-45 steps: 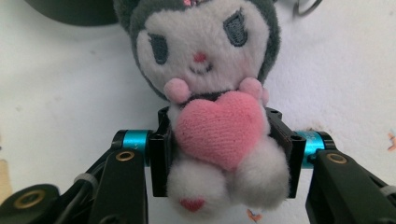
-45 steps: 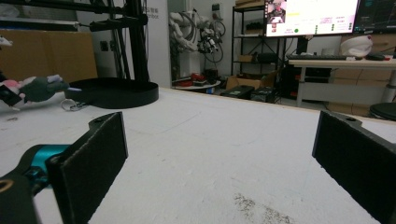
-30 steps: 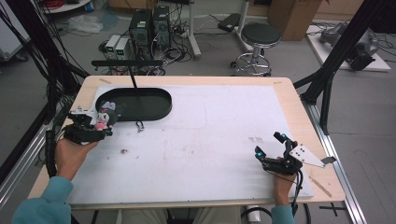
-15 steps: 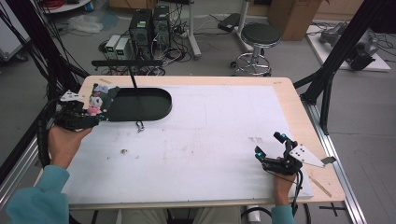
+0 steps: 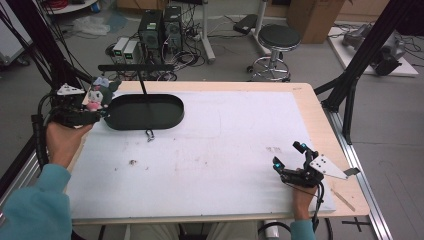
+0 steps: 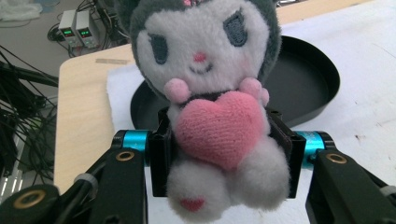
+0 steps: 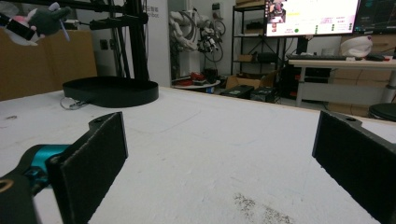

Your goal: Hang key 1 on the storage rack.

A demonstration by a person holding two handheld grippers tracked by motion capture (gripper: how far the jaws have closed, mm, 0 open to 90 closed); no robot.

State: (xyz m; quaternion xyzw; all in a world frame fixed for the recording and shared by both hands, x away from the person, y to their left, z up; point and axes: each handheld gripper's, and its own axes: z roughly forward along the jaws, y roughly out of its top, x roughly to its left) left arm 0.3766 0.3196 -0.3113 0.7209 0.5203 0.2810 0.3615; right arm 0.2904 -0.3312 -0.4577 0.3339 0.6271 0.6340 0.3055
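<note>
A grey-and-white plush toy [image 6: 210, 93] hugging a pink heart sits between my left gripper's [image 6: 224, 154] jaws, which are shut on its body. In the high view the left gripper [image 5: 97, 109] holds the plush toy [image 5: 95, 96] in the air at the table's far left, just left of a black oval tray [image 5: 162, 107]. The tray [image 6: 308, 74] lies behind the toy in the left gripper view. My right gripper [image 5: 288, 154] rests on the white mat near the front right, open, with nothing between its pads [image 7: 93, 158]. From there the tray [image 7: 112, 91] and the plush toy [image 7: 39, 21] appear far off.
A black T-shaped stand [image 5: 136, 67] rises from the tray's far side. A small metal ring [image 5: 149, 134] and a speck of debris [image 5: 133, 161] lie on the white mat [image 5: 225, 135]. Wooden table edges frame the mat. A stool [image 5: 277, 37] and electronics stand beyond.
My left gripper has lifted the plush toy and carried it leftward and farther back, past the tray's left end. The right gripper has stayed still.
</note>
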